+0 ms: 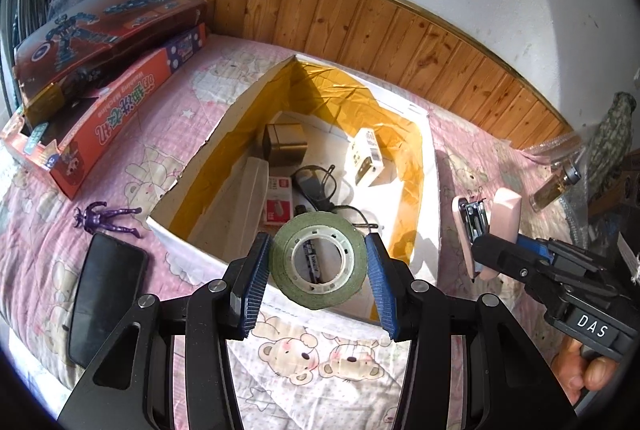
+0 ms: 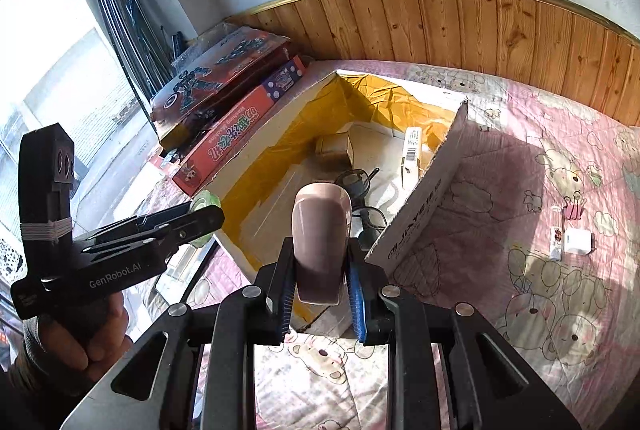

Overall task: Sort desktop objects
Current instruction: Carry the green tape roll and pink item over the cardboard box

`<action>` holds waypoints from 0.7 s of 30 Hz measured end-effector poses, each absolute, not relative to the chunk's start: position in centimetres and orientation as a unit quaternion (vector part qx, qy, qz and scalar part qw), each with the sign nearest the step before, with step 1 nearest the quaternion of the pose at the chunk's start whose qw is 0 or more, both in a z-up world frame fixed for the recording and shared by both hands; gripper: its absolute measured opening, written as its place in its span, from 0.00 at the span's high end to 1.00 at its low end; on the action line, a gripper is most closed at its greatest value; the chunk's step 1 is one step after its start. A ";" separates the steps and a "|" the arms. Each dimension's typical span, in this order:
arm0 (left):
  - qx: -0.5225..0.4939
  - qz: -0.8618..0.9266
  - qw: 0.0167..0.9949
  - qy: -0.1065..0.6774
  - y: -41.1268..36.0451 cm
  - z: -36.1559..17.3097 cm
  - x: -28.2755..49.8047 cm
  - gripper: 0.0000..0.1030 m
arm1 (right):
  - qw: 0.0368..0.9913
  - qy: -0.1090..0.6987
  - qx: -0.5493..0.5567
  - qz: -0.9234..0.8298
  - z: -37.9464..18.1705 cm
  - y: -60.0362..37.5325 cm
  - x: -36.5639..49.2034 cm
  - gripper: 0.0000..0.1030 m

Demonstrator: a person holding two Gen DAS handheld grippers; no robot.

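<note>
Deposit step: your left gripper [image 1: 316,266] clamps tape roll [image 1: 318,262] over box [image 1: 430,165]; right gripper [image 2: 320,288] clamps pink stapler [image 2: 321,242]. Next: spread left jaws, then move right inward.

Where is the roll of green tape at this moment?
In the left wrist view, the roll of green tape sits between the fingers of the left gripper, over the near rim of the open cardboard box.

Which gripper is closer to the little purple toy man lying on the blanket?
The left. The left gripper, holding the green tape roll, is at the box's near edge, beside the purple figure. The right gripper, holding the pink stapler, is farther off, across the box.
</note>
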State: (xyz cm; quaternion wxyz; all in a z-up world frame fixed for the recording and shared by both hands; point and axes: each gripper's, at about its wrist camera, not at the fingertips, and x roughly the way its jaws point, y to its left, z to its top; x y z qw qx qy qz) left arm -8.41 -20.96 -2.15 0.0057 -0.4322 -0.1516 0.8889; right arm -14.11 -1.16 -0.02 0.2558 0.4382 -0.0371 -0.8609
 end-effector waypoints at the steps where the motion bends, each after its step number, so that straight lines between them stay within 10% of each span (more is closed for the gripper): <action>1: -0.436 0.887 0.008 -0.151 -20.8 -2.4 -8.8 0.53 | 0.259 -0.033 0.440 -0.859 -0.1 -1.5 -14.6 0.76; 21: -0.508 0.854 -0.006 -0.110 -20.3 -6.8 -14.4 0.53 | 0.263 0.036 0.488 -0.831 -2.5 -5.7 -25.2 0.76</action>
